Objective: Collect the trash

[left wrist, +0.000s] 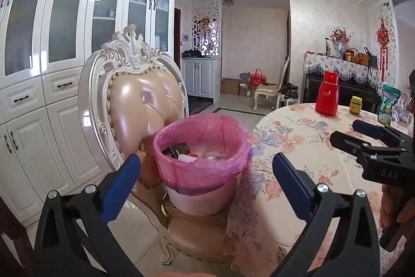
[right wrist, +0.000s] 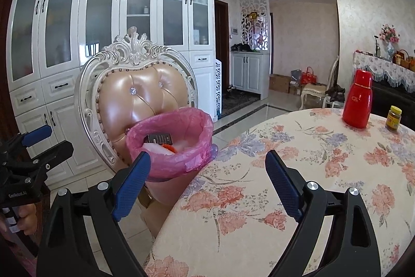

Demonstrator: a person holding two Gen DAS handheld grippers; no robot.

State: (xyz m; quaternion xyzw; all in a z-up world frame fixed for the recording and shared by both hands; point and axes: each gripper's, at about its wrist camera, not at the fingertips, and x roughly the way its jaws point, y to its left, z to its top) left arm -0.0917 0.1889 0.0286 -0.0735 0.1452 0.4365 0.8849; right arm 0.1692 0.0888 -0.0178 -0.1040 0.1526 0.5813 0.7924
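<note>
Left gripper [left wrist: 205,173] gaped wide, empty, facing pink-lined bin [left wrist: 202,147] on chair [left wrist: 140,100]; black box [left wrist: 177,149] and scraps inside. Floral table [right wrist: 285,173] beside. Right gripper [right wrist: 207,173] equally wide, empty.

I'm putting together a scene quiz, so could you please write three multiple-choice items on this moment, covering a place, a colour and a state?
1. Where does the trash bin stand?
A. on the chair seat
B. on the table
C. on the floor

2. What colour is the bin liner?
A. black
B. pink
C. white

3. How are the two grippers?
A. both open and empty
B. both shut on trash
C. one open, one shut

Answers: 1 A, the bin rests on the chair beside the table. 2 B, pink plastic lines the rim. 3 A, the left gripper and right gripper are spread, holding nothing.
</note>
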